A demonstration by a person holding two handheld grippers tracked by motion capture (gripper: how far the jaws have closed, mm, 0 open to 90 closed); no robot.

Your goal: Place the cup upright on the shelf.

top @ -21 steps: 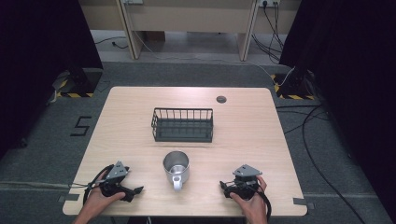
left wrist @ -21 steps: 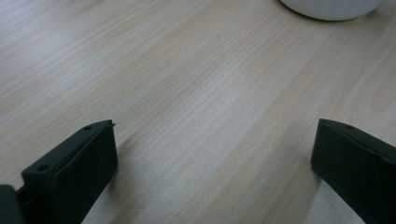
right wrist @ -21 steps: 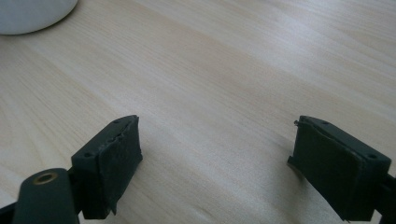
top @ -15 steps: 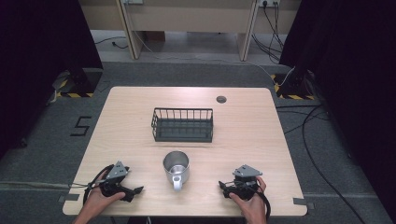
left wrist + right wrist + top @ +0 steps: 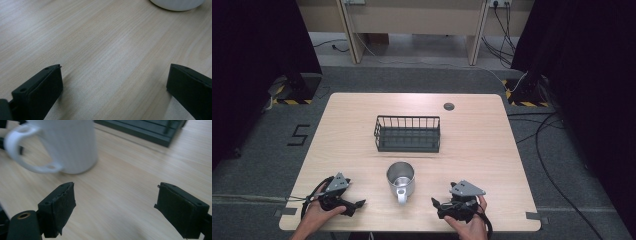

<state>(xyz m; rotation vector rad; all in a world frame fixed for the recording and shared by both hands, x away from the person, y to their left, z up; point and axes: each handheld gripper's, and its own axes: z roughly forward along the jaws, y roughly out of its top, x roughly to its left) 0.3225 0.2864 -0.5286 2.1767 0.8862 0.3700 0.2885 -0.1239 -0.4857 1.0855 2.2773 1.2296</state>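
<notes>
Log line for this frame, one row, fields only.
left gripper: open, empty | right gripper: open, empty | mug: upright between them, untouched | basket: behind mug

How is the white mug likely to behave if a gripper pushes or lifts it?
The mug looks rigid and glossy, so probably slippery against the pads. It stands upright on a broad base, so a low push should slide it, not tip it. Its handle may make it swivel.

Mug (image 5: 400, 176) before basket (image 5: 408, 134), between tongs

From above we look down on the whole table (image 5: 492, 150), while our two gripper views skim low across it, sharing the mug (image 5: 400, 176) (image 5: 72, 145) between them.
</notes>
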